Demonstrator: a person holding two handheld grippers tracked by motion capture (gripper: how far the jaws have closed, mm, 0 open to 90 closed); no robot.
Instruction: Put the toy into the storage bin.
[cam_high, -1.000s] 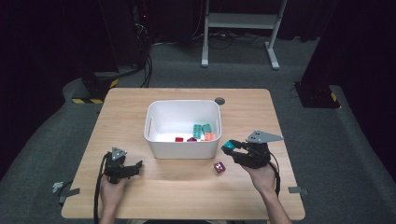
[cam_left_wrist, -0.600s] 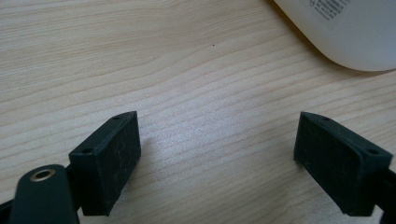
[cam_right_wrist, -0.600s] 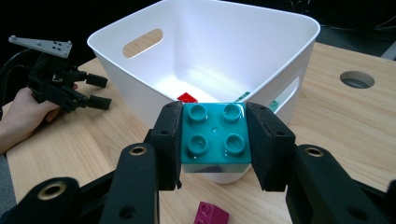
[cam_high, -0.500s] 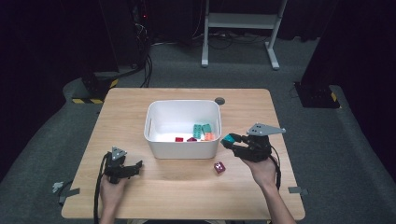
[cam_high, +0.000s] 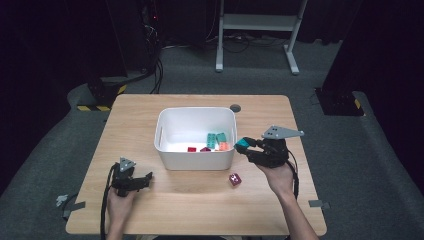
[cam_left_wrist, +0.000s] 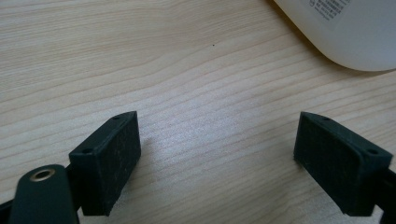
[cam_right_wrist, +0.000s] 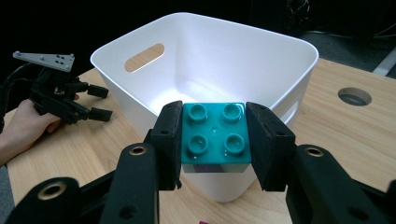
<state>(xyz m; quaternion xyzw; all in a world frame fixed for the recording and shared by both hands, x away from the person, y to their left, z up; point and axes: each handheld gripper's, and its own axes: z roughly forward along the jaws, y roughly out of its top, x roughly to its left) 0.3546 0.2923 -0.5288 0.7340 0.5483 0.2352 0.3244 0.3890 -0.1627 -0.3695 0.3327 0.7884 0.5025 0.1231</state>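
Note:
My right gripper (cam_high: 246, 146) (cam_right_wrist: 215, 140) is shut on a teal four-stud brick (cam_high: 243, 144) (cam_right_wrist: 214, 135), held in the air just right of the white bin (cam_high: 172, 150) (cam_right_wrist: 261, 51) and close to its rim. Inside the bin lie several bricks: teal ones (cam_high: 216, 138), an orange one (cam_high: 224, 146) and red ones (cam_high: 192, 149). A dark red brick (cam_high: 234, 178) sits on the table in front of the bin's right corner. My left gripper (cam_high: 145, 179) (cam_left_wrist: 219, 158) rests low over bare wood at the front left, jaws open with nothing between them.
The wooden table (cam_high: 280, 120) has a round cable hole (cam_high: 235, 108) behind the bin. In the left gripper view a corner of the white bin (cam_left_wrist: 355, 37) shows at top right. Grey floor and a white stand (cam_high: 255, 30) lie beyond the table.
My right gripper has risen a little and moved toward the bin with the teal brick still in it. The left gripper has not moved.

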